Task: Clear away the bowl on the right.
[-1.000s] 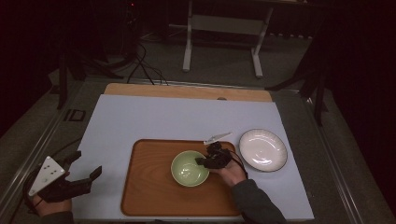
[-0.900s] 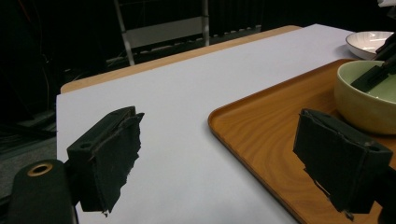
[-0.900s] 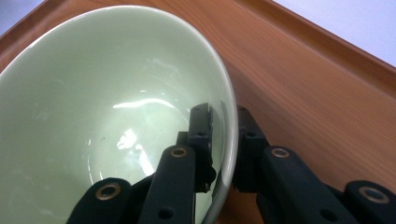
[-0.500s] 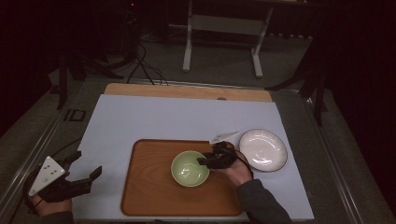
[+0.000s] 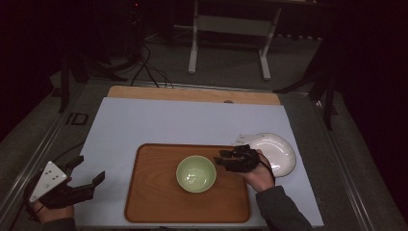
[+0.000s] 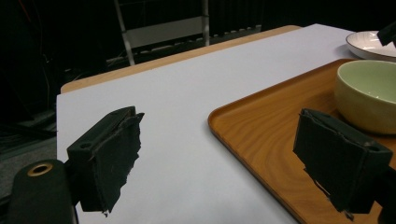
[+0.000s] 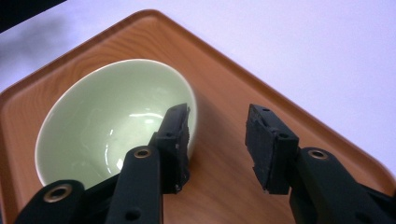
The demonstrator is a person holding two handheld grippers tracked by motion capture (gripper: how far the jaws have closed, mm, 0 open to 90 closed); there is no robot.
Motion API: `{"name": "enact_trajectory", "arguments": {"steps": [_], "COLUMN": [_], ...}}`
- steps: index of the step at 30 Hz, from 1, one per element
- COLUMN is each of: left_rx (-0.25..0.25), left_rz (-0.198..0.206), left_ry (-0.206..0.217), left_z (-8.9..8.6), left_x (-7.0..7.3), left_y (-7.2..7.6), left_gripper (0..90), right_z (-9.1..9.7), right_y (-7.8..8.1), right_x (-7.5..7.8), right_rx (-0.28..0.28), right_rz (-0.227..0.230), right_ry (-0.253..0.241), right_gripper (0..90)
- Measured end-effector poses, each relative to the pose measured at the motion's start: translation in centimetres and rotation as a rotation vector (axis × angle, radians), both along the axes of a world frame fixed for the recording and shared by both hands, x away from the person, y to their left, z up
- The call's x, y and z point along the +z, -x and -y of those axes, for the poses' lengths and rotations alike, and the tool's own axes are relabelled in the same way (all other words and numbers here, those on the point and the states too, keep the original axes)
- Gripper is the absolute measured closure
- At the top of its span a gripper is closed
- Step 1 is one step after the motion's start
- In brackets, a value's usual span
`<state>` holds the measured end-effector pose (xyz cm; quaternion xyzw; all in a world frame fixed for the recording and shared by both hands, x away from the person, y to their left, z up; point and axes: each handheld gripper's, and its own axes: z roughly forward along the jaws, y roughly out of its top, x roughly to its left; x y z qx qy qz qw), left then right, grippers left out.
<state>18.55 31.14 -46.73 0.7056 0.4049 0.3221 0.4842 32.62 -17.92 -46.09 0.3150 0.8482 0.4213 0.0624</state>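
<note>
Jaws of the left gripper are standing wide apart with nothing between them, while the person's left hand is holding it low at the near left corner of the table, just off the white sheet; in the left gripper view the gripper is pointing across the sheet toward the wooden tray. Farther right, the tray is lying on the sheet with a pale green bowl sitting upright near its middle. Beside the bowl's right side, the right gripper is hovering over the tray, held by the right hand. In the right gripper view its jaws are standing open and empty, the gripper just beside the bowl, one jaw overlapping the rim. A white plate is resting on the sheet just right of the tray.
</note>
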Motion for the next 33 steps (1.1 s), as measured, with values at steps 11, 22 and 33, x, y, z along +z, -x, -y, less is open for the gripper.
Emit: {"name": "enact_trajectory", "arguments": {"steps": [11, 22, 33], "left_rx": [0.002, 0.006, 0.004], "left_rz": [-0.001, -0.004, -0.007], "left_ry": [0.0, 0.004, 0.001], "left_z": [0.0, 0.0, 0.0], "left_x": [0.0, 0.0, -0.1], "left_y": [0.0, 0.0, 0.0], "left_gripper": [14.3, 14.3, 14.4], "right_z": [3.1, 6.9, 9.7], "right_y": [0.5, 1.2, 1.9], "right_x": [0.7, 0.0, -1.0], "right_rx": [-0.064, -0.151, -0.211], "right_rz": [0.053, 0.09, 0.102], "right_ry": [-0.02, -0.041, -0.02], "right_gripper": [55.0, 47.7, 44.8]}}
